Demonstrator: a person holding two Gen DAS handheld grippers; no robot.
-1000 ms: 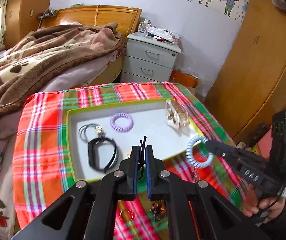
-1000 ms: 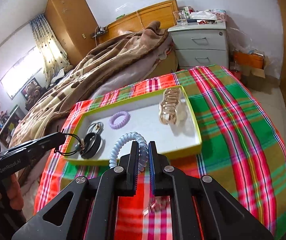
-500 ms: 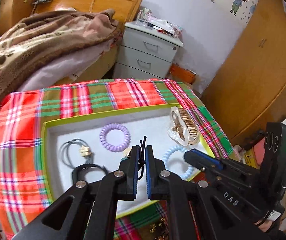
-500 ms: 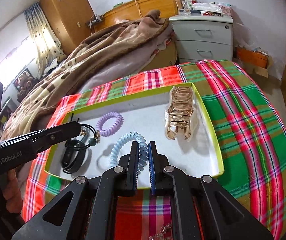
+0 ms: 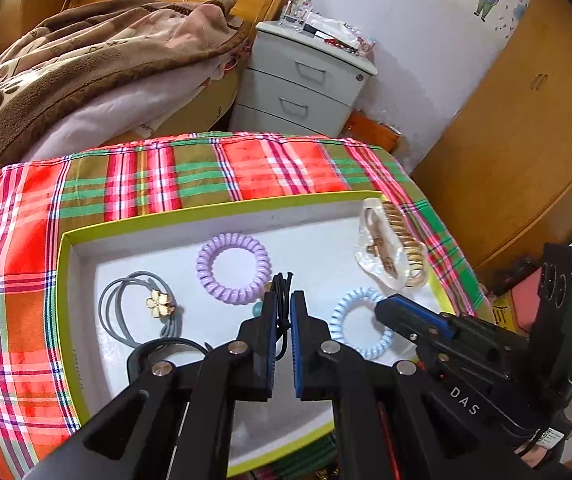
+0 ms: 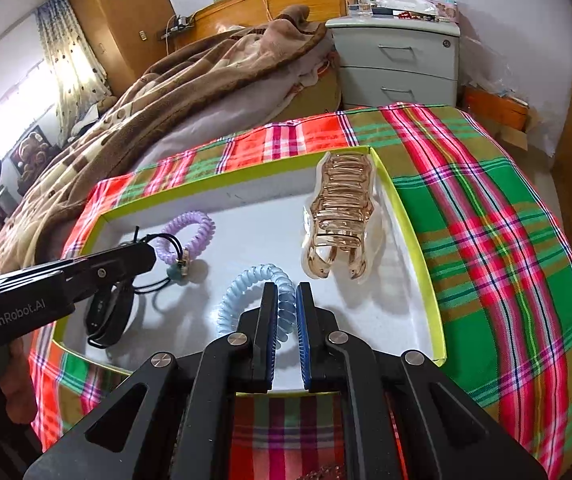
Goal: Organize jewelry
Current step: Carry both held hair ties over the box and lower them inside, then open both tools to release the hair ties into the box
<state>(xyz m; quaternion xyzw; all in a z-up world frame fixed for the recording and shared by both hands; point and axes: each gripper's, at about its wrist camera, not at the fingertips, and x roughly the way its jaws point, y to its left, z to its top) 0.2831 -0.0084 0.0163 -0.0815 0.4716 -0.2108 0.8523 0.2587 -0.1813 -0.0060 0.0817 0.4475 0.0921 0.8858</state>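
Observation:
A white tray with a lime rim [image 5: 64,264] [image 6: 418,236] lies on a plaid cloth. My left gripper [image 5: 282,300] [image 6: 148,250] is shut on a thin black hair tie [image 5: 282,292] [image 6: 166,240] with a teal bead, low over the tray's middle. My right gripper [image 6: 286,292] [image 5: 386,306] is shut on a light blue spiral hair tie [image 6: 246,284] [image 5: 350,320], low over the tray floor; whether it touches I cannot tell. In the tray lie a purple spiral tie [image 5: 232,266] [image 6: 190,230], a gold claw clip [image 5: 390,248] [image 6: 340,208], a grey flower tie [image 5: 142,304] and a black band [image 6: 108,314].
The plaid-covered table [image 6: 486,240] drops off on the right. A bed with a brown blanket [image 5: 66,64] lies behind on the left. A grey nightstand [image 5: 302,80] and a wooden wardrobe [image 5: 526,120] stand beyond.
Both grippers moved forward and down over the tray, each still holding its hair tie. The blue spiral tie now sits low above the tray floor.

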